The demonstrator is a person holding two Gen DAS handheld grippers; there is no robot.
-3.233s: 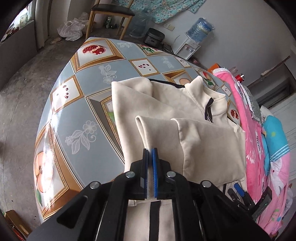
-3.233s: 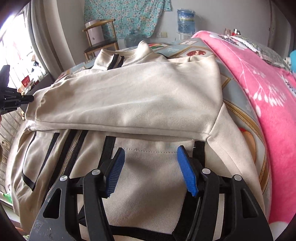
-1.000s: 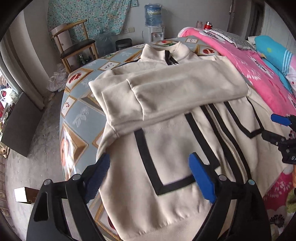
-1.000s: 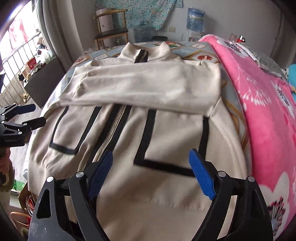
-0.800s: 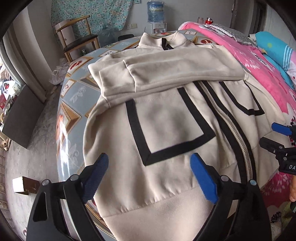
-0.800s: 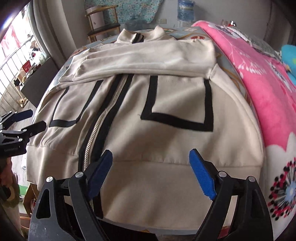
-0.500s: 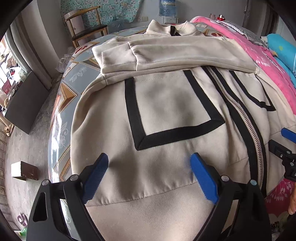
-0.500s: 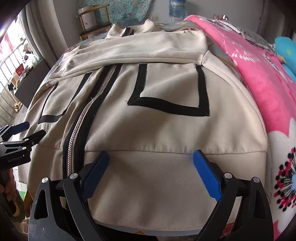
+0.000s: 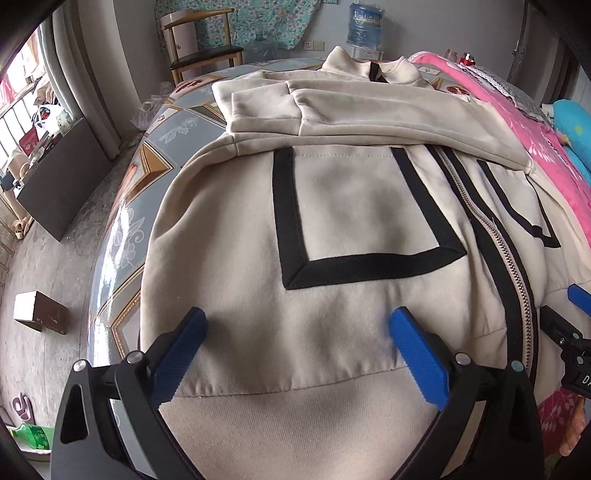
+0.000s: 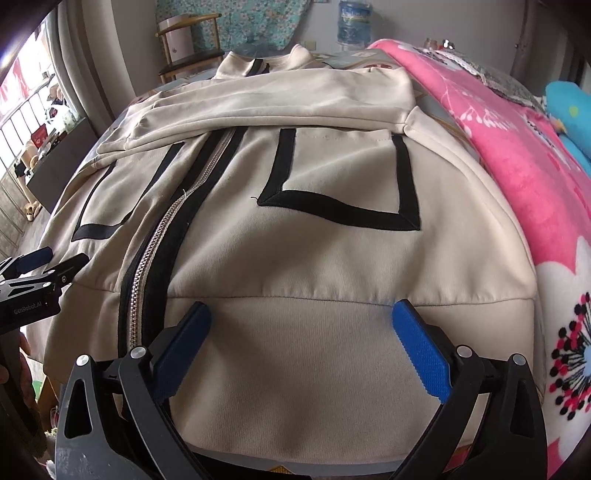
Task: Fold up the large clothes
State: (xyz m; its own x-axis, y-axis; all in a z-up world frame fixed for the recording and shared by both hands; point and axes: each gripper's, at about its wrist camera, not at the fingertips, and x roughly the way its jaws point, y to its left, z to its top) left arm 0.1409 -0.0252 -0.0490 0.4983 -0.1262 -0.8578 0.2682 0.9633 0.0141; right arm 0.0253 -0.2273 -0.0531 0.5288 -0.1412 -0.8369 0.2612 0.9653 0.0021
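A cream zip jacket [image 9: 351,206] with black trim lies face up on the patterned table [image 9: 173,133], both sleeves [image 9: 369,114] folded across its chest. My left gripper [image 9: 297,317] hovers low over the left half of the bottom hem; its jaws are opening wide, and only flat fabric lies under the blue pads, ungripped. In the right wrist view the jacket [image 10: 332,251] fills the frame. My right gripper [image 10: 301,310] sits over the hem band right of the zipper; its jaws are opening too, with nothing pinched.
A pink flowered blanket [image 10: 517,147] runs along the jacket's right side. A wooden chair [image 9: 199,48] and a water bottle [image 9: 364,26] stand beyond the table. On the floor at left are a dark cabinet [image 9: 55,181] and a small box [image 9: 40,312].
The left gripper has let go of the sleeve cuff, which now lies across the chest. Both grippers have come back and down to the bottom hem, and their jaws stand wider.
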